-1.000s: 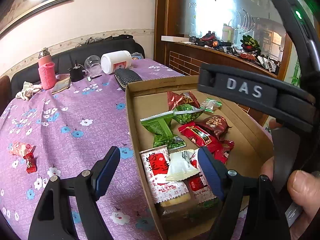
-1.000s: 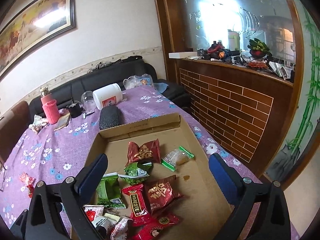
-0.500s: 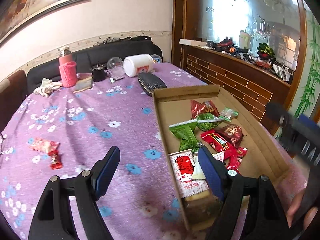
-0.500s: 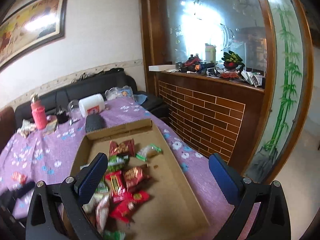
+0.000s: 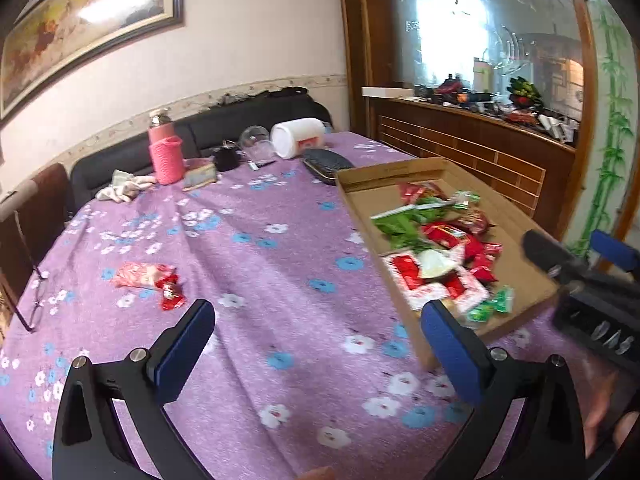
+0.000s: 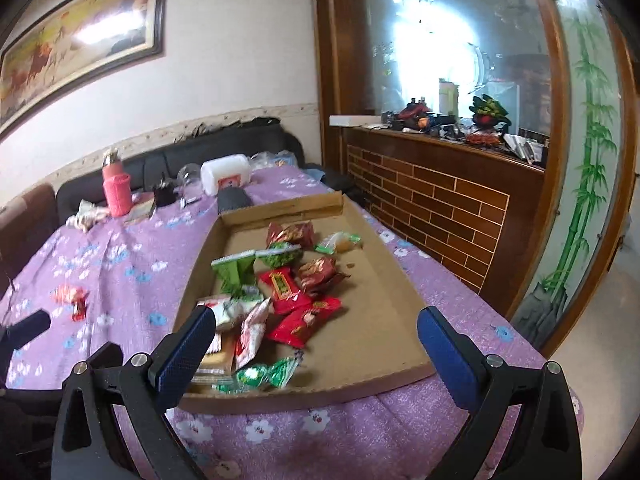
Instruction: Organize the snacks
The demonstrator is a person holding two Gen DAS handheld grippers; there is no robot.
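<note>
on the purple table [image 5: 280, 264], two loose red snack packets [image 5: 150, 280] lie apart from the box [image 5: 516, 280]; light, crinkly, slippery, so we'd pinch a sealed edge. our left gripper [image 5: 318, 354] is opening, empty.

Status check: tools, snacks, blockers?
Left tool empty, jaws opening. Right tool open, empty. Most snacks in cardboard tray; two red packets loose on purple cloth. Path to them unobstructed.
</note>
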